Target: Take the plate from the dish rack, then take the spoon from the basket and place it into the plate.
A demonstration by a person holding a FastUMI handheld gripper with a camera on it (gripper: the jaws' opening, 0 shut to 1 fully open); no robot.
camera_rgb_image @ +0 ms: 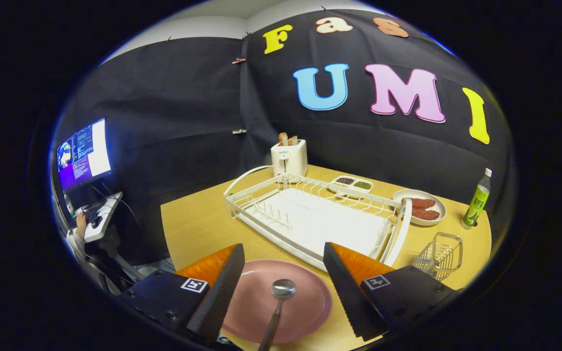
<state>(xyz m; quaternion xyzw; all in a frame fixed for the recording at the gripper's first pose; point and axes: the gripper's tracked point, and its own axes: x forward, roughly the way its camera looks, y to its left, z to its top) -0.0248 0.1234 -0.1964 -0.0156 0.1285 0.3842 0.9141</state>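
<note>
A pink plate lies flat on the wooden table, between my two fingers and below them. A metal spoon rests in the plate, bowl up and pointing away from me, handle running back toward me. My gripper hangs above the plate, open wide, with nothing between its black fingers. Just beyond the fingers stands the white dish rack, with no dishes in it. The small wire basket sits to the right of the rack, past my right finger.
Behind the rack stand a white toaster with bread, a small two-part dish and a white plate of red food. A green bottle stands far right. Off the table's left edge, a person's hand works at a desk with a monitor.
</note>
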